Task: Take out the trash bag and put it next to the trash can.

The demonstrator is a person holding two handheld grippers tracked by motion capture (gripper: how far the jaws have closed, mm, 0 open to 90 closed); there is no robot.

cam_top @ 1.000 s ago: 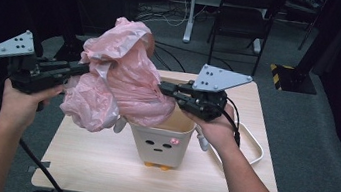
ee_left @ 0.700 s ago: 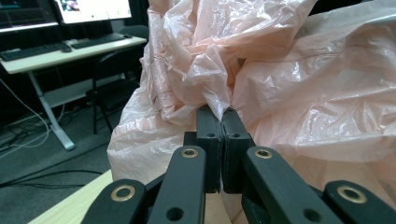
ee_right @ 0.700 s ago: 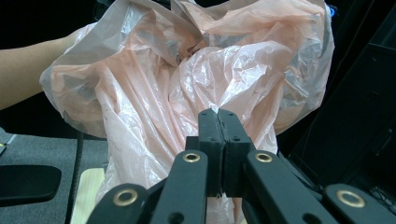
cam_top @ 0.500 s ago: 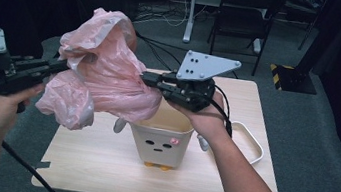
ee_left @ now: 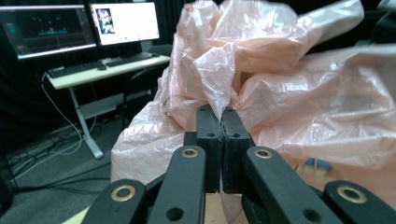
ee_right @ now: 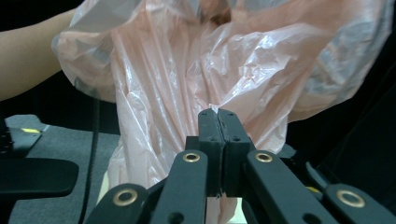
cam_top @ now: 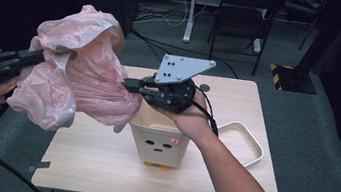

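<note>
Job in hand: I'm spreading a pink plastic bag (cam_top: 80, 78) to line the little cream bin (cam_top: 159, 140) on the worktop (cam_top: 98, 161).
Done: bag is up in the air, stretched between my two claws, its lower edge hanging beside the bin's rim.
Left: mouth not yet over the bin; nothing tucked in.
Left claw (ee_left: 219, 116): clamped tight on a pinch of the film, out past the worktop's left edge, pointing level toward the bin.
Right claw (ee_right: 218, 116): pinched shut on the bag's other edge, held above the bin, hand (cam_top: 190, 119) behind it.
Beside: a white tray (cam_top: 257, 148), untouched.
</note>
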